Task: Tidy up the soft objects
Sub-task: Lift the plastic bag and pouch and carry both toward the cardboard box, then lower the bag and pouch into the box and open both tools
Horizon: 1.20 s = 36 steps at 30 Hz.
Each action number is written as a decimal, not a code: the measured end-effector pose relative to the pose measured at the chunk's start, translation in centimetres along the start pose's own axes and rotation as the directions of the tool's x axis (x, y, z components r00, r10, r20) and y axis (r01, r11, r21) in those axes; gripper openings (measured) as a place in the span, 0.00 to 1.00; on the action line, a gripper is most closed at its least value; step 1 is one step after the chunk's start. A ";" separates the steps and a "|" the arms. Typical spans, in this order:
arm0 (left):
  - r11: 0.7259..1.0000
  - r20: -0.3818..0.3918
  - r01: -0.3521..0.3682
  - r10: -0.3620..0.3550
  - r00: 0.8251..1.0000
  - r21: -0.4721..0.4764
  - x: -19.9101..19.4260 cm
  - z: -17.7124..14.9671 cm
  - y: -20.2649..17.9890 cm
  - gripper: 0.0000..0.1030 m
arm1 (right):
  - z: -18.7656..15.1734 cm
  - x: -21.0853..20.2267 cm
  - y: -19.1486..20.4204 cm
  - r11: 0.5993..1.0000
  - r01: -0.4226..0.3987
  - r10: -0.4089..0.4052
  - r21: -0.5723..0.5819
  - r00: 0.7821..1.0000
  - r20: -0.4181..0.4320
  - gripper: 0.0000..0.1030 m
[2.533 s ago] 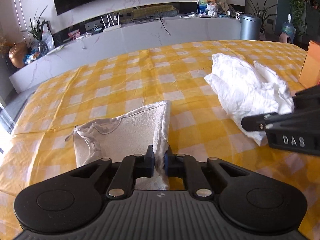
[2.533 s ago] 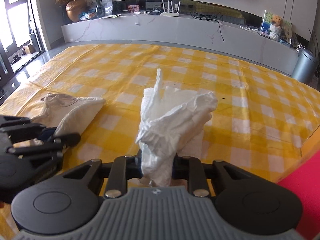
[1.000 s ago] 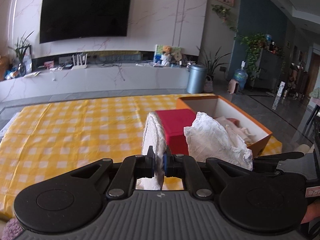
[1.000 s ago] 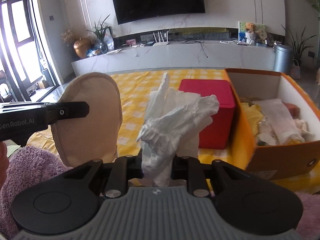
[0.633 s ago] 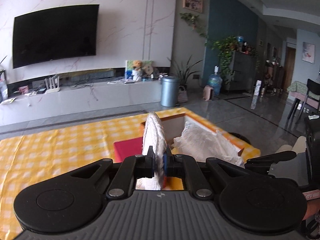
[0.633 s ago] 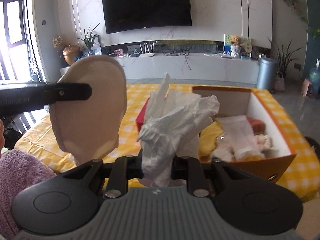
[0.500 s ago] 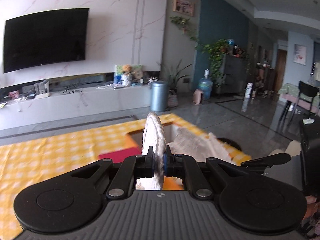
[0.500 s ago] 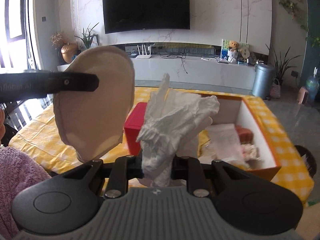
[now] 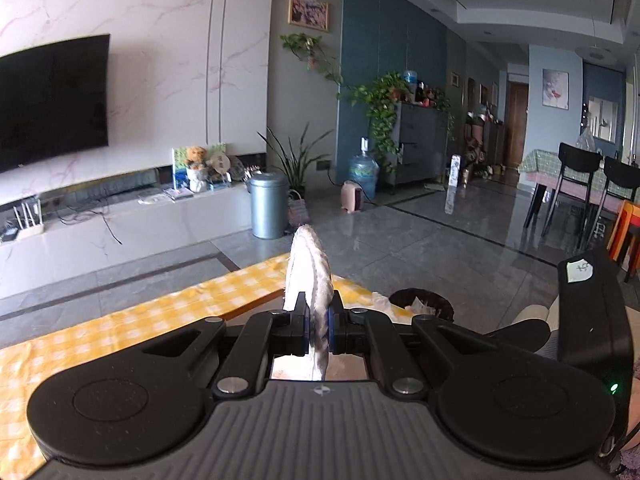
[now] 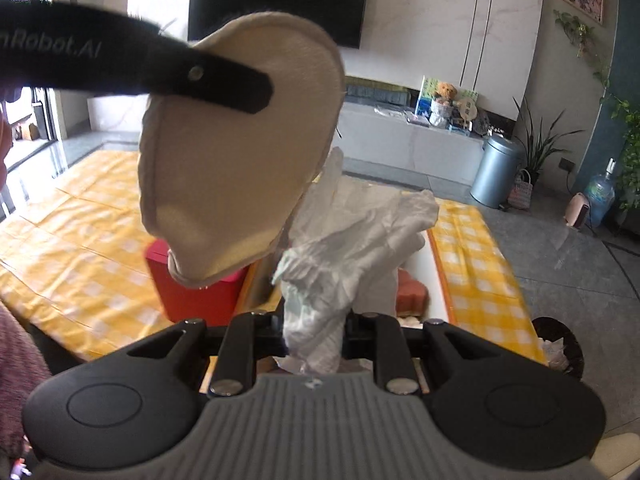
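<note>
My left gripper [image 9: 318, 330] is shut on a beige cloth pouch [image 9: 310, 280], seen edge-on in the left wrist view. In the right wrist view the same pouch [image 10: 236, 152] hangs broadside from the left gripper's finger [image 10: 224, 78], high above the table. My right gripper [image 10: 314, 326] is shut on a crumpled white cloth [image 10: 348, 248] that stands up between its fingers. Behind and below the white cloth lies the orange box [image 10: 438, 280], with a pink soft item [image 10: 412, 290] inside; most of its inside is hidden.
A red box [image 10: 192, 292] stands left of the orange box on the yellow checked tablecloth [image 10: 80, 232]. A black waste bin [image 10: 558, 344] sits on the floor off the table's right end. A purple sleeve [image 10: 18, 356] shows at lower left.
Both grippers rose and swung right with their cloths. The pouch now hangs higher and closer in the right wrist view, and the left wrist view has lost sight of the boxes.
</note>
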<state>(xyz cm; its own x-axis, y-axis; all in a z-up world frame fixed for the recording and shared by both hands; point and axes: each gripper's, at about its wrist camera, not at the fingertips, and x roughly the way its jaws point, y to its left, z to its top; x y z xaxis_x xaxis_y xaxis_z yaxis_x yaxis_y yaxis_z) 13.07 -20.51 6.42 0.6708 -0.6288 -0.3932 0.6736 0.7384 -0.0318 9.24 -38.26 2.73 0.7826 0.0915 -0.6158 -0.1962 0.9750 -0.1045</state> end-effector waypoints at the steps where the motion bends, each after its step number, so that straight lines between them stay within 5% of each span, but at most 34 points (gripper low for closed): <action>1: 1.000 -0.010 0.006 -0.006 1.000 -0.003 0.6 -0.1 -0.1 0.08 | 0.0 0.6 -0.4 1.000 0.005 -0.005 -0.001 1.000 -0.011 0.19; 15: 0.997 -0.216 0.056 -0.066 0.974 -0.053 9.2 -3.8 1.4 0.08 | -0.9 9.6 -4.1 0.997 -0.002 -0.012 -0.072 0.980 -0.196 0.20; 36: 0.994 -0.467 0.033 -0.077 0.881 -0.101 14.3 -7.4 1.6 0.08 | -2.3 14.3 -5.9 0.997 -0.071 0.071 0.012 0.931 -0.359 0.29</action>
<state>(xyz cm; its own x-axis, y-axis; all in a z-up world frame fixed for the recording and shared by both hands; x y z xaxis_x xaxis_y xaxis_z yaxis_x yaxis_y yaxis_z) 21.47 -26.54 -6.02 0.3942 -0.4970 -0.7730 0.6604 0.7382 -0.1378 20.21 -43.15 -7.27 0.5023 0.0815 -0.8609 -0.2447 0.9682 -0.0511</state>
